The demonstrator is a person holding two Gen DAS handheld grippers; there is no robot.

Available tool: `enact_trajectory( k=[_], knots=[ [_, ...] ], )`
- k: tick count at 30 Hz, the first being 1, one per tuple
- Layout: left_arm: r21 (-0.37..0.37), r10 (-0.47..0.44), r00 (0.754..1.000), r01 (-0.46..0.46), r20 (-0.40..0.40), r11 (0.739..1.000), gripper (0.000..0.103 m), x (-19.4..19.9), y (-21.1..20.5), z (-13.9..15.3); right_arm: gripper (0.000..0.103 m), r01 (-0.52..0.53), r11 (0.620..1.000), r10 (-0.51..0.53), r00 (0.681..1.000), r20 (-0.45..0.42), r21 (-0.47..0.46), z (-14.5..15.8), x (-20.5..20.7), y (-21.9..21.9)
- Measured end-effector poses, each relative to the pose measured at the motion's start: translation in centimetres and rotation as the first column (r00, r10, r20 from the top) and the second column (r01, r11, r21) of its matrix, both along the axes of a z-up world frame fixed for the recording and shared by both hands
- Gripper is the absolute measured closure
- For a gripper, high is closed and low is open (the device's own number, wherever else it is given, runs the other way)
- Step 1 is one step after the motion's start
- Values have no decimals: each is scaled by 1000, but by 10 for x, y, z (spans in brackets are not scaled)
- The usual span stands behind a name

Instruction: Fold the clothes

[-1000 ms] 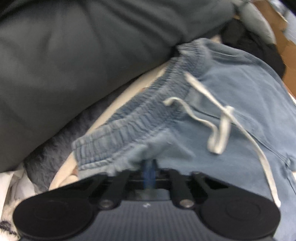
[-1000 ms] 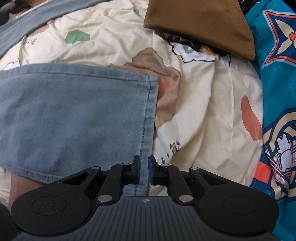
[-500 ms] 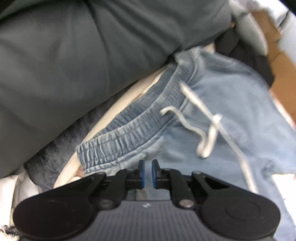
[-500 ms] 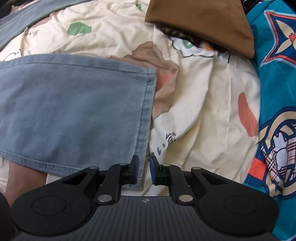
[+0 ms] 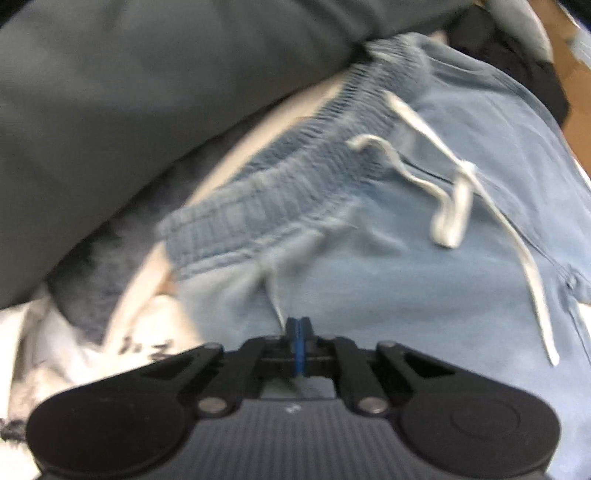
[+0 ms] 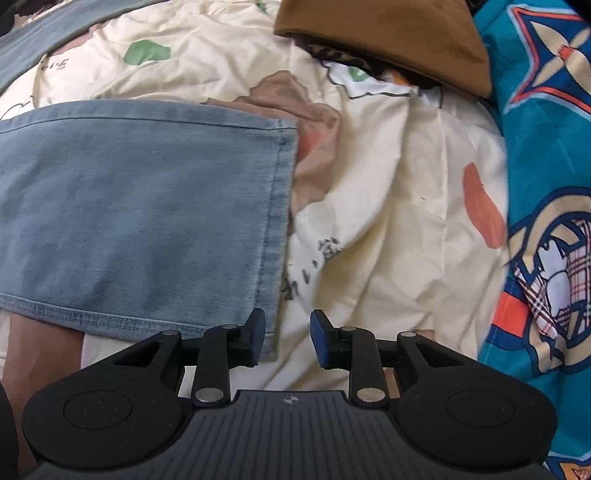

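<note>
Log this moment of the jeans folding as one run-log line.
left gripper: shut on jeans near waistband | right gripper: jaws just opening, nothing gripped, at hem corner | stage: fold not started

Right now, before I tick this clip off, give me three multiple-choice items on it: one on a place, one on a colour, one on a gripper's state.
1. Where does the brown cloth lie in the right wrist view?
A. top, beyond the printed bedsheet
B. on the denim leg
C. between the jaws

2. What colour is the drawstring on the light blue denim trousers?
A. black
B. white
C. red

3. How does the right gripper stand?
A. shut on the hem
B. shut on nothing
C. open, pads apart

Key: 1 A, it sits at the frame's top above the sheet. 2 B, the cord shows pale white against the denim. 3 C, a clear gap separates the blue pads, with the trouser hem corner by the left pad only; the jaws have just been opening.
</note>
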State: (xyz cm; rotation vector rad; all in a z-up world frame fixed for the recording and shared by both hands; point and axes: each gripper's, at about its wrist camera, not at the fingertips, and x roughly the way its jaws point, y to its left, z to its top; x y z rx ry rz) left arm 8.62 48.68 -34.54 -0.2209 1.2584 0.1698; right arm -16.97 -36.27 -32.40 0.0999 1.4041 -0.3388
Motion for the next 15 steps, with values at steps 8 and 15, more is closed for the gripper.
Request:
enact_trajectory(
  k=[8,15],
  knots=[
    [45,37,999,-38,19,998,99,-7,10,24,69,46,999,-46,998,-33,-1,-12,-23,-5],
    [19,-2,999,1,53,1000,93,-6,-11,47,67,71,997,-70,997,-12,25,-21,-32,-5]
  ],
)
